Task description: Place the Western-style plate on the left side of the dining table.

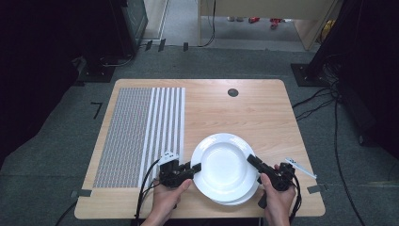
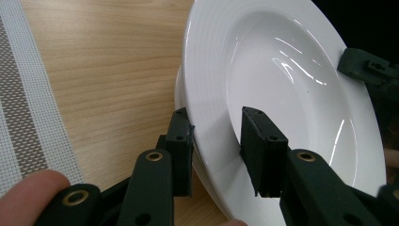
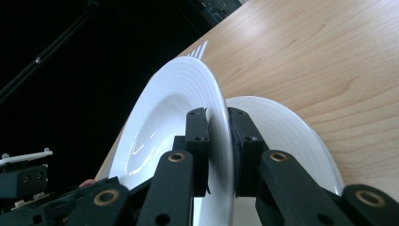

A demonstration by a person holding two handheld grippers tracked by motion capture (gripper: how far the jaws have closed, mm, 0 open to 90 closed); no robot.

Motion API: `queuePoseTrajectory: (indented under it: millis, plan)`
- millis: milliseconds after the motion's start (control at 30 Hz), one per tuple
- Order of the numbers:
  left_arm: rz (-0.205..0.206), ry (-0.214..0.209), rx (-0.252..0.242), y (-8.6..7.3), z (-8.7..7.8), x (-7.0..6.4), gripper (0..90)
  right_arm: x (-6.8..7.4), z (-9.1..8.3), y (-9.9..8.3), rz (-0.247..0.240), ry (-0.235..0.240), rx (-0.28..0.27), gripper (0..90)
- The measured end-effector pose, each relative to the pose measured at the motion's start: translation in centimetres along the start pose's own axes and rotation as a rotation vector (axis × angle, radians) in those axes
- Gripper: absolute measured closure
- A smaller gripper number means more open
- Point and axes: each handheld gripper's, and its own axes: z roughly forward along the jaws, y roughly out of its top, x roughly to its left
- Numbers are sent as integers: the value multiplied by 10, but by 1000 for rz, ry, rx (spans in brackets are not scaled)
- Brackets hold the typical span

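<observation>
Presently on the wooden table (image 1: 244,108): one white upper plate (image 1: 225,164), deep-welled with a ribbed rim, lying over a second white lower plate (image 1: 244,198) whose edge shows past it at the near side; both sit at the near middle of the table, just right of the placemat. Left gripper (image 1: 194,168): held in the person's left hand (image 1: 165,200) at the upper plate's left rim; in the left gripper view its jaws straddle that rim (image 2: 214,136), one outside, one over the well, with a gap between pads and plate, so parted and not clamped. Right gripper (image 1: 253,160): held in the right hand (image 1: 277,200) at the upper plate's right rim; in the right gripper view the two jaws are pressed against either face of the rim (image 3: 219,136), clamped on it, and that side of the plate stands raised off the lower plate (image 3: 282,127), which lies flat on the wood beside it. Woven placemat (image 1: 141,132): grey mesh with white stripes, flat on the left part of the table, apart from the plates. Round dark grommet (image 1: 233,92): far middle of the table. Cables (image 1: 146,188) trail from both grippers toward the near edge.
</observation>
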Motion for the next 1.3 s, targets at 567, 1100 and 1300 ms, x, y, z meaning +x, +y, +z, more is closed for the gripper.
queuePoseTrajectory:
  millis: [567, 1100, 1300]
  plan:
    - [-36, -11, -65, 24, -32, 14, 692, 30, 21, 11, 7, 42, -3, 808]
    - [-87, 47, -139, 50, -73, 47, 705, 72, 72, 16, 3, 93, 31, 811]
    - [-116, 65, -160, 56, -86, 61, 714, 83, 93, 13, 15, 104, 44, 810]
